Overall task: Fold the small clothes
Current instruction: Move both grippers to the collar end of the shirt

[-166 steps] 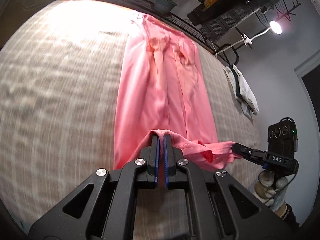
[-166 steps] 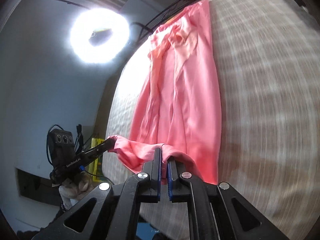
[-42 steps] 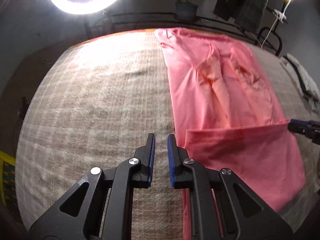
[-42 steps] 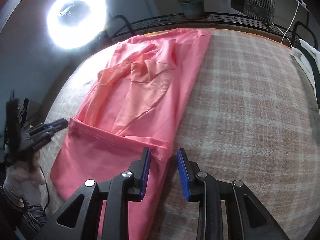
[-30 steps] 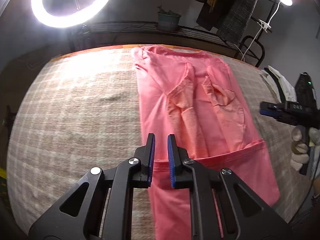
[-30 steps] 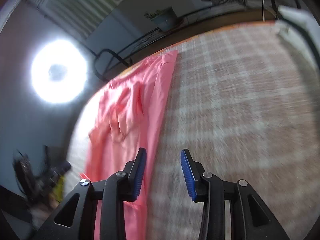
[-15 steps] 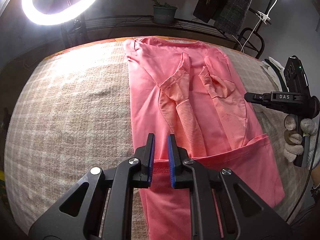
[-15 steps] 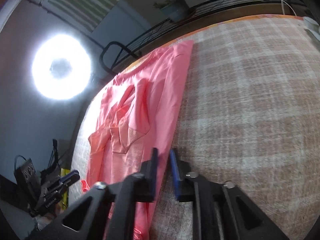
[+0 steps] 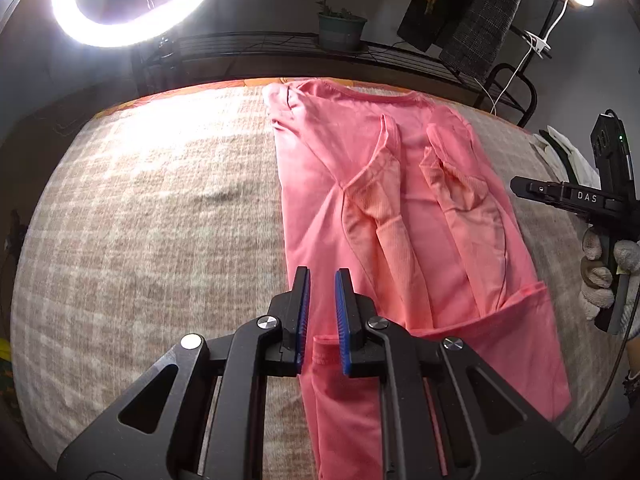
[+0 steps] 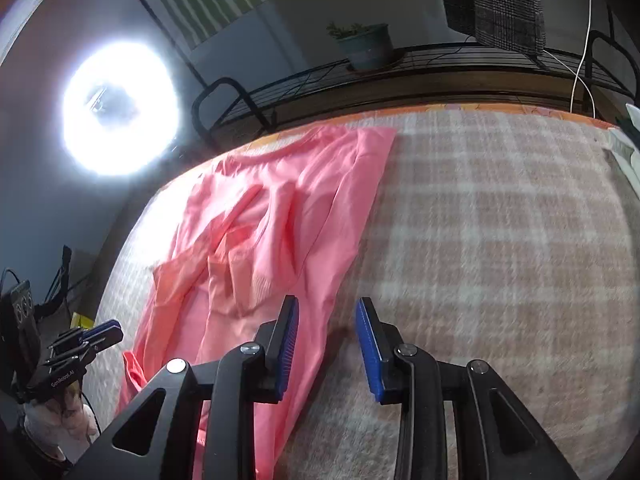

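Pink shirt [image 9: 400,216] flat on blanket [image 9: 160,220], hem folded up

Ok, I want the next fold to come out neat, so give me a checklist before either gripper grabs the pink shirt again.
1. Pink shirt lying on the checked blanket: ok.
2. Sleeves folded inward: ok.
3. Bottom hem folded up evenly: not ok, it slants.
4. Left gripper free of cloth: ok, its fingers are apart and hold nothing.
5. Right gripper ready: ok, its fingers are opening over the shirt's edge and hold nothing.

Shirt [image 9: 400,216] on blanket [image 9: 160,220] (plant [image 9: 340,28] behind)
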The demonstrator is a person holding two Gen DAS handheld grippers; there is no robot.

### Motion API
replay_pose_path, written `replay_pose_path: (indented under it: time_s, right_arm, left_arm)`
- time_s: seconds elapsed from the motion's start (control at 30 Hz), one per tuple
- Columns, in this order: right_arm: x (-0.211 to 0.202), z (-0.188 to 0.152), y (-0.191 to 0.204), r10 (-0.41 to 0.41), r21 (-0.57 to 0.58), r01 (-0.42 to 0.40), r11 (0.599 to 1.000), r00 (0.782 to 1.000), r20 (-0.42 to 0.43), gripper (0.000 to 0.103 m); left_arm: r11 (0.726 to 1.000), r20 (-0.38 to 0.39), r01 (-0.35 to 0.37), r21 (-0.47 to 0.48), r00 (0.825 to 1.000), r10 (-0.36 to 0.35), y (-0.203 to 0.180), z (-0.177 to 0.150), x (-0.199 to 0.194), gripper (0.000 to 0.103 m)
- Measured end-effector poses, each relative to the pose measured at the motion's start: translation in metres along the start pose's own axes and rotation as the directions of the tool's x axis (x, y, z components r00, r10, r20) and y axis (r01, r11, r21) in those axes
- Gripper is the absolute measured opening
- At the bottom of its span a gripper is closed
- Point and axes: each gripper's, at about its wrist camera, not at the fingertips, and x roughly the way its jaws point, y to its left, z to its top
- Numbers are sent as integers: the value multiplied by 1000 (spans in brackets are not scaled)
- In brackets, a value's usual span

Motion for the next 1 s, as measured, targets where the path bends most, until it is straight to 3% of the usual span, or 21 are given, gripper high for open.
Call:
replay_pose_path:
  time_s: [0.1, 0.13, 0.17, 0.27, 0.33, 0.4, 0.47, 0.53, 0.67, 0.8, 0.93, 1.0]
  right_arm:
    - [8, 11, -10, 39, 48, -39, 998, 999, -6, 36]
    - [15, 13, -14, 45, 63, -44, 997, 999, -16, 37]
    - [21, 15, -16, 35, 69, -33, 997, 999, -21, 35]
    - [31, 21, -14, -9, 21, 10, 1000, 1000, -12, 17]
    - [38, 29, -6, -89, -59, 86, 995, 996, -34, 7]
    - [38, 37, -4, -133, -111, 127, 986, 990, -47, 14]
    - [33, 48, -7, -115, -115, 108, 987, 992, -50, 30]
    - [25, 55, -14, -46, -80, 43, 996, 999, -25, 30]
    - [26, 66, -25, 19, -12, -19, 1000, 1000, 5, 31]
    - [39, 71, -24, -3, -16, 3, 1000, 1000, -9, 31]
    - [45, 76, -28, 13, -31, -13, 999, 1000, -15, 37]
    - [49, 82, -31, -2, -32, 2, 999, 1000, -8, 37]
  left_arm:
    - [999, -4, 28, -20, 1000, -28, 10, 17, 8, 12]
    - [999, -7, 39, -33, 999, -39, 13, 22, 11, 21]
    - [997, -5, 49, -52, 999, -49, 19, 29, 16, 28]
    - [998, 8, 33, -60, 999, -33, 32, 49, 31, 28]
    - [999, 16, 10, -38, 1000, -10, 36, 63, 44, 28]
    - [999, 15, -18, -27, 1000, 19, 43, 79, 62, 28]
    - [999, 9, -36, -16, 999, 37, 49, 96, 81, 28]
    - [999, -2, -32, -12, 999, 32, 54, 110, 99, 28]
    - [1000, -5, -15, 8, 1000, 15, 55, 135, 123, 28]
    - [997, 2, -56, 61, 998, 56, 48, 157, 146, 28]
    - [997, 23, -42, 66, 999, 41, 52, 170, 147, 29]
    - [996, 10, -52, 72, 999, 52, 57, 173, 155, 35]
